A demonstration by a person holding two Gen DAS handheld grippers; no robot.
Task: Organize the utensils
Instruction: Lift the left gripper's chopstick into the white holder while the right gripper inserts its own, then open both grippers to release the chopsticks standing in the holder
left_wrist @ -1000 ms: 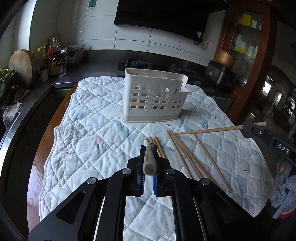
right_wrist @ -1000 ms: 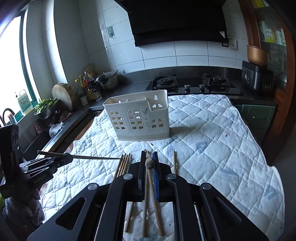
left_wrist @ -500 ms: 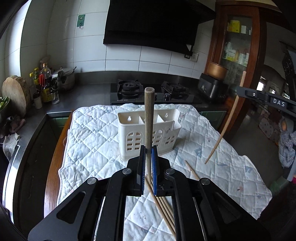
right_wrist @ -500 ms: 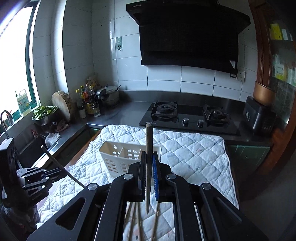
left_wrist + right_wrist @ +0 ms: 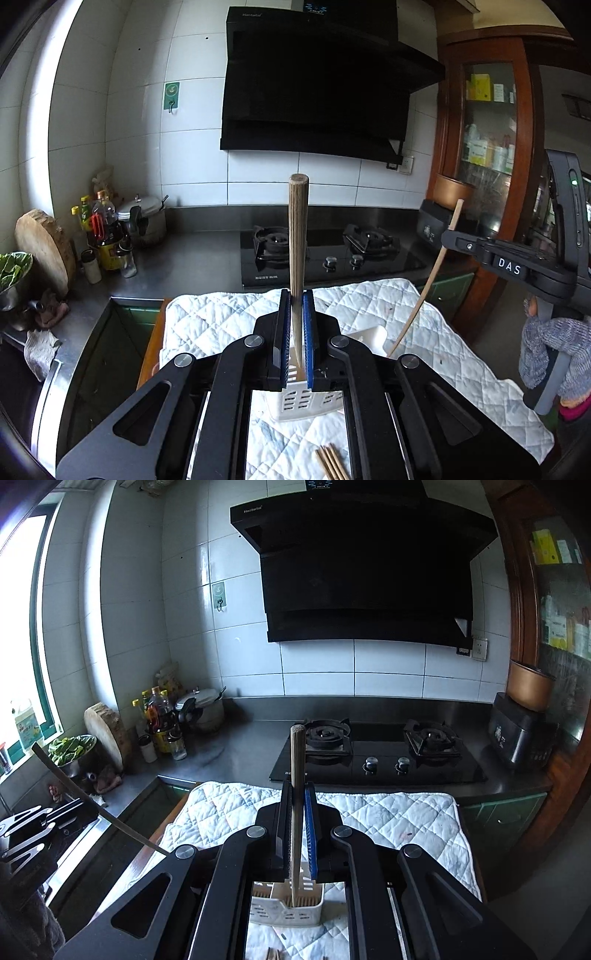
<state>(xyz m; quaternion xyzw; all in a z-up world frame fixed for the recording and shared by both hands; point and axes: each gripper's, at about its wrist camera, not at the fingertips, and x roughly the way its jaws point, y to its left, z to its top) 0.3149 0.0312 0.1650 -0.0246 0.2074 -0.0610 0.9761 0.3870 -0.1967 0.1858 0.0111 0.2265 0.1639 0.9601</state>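
Now the left gripper (image 5: 295,310) is seen clamped narrow on a wooden chopstick (image 5: 297,236), which stands upright through the middle of the frame; a second ago that stick lay nearly flat, end-on toward the white utensil holder (image 5: 364,338). The right gripper (image 5: 297,801) is likewise closed tight on its own chopstick (image 5: 296,775), held vertical at centre frame, where earlier it pointed along the quilted cloth (image 5: 399,819). The holder, formerly high in both views, is now shown low, under the fingers. Loose chopsticks (image 5: 330,463) are left on the cloth at the bottom edge. The gas hob (image 5: 376,753) is brought into fuller view
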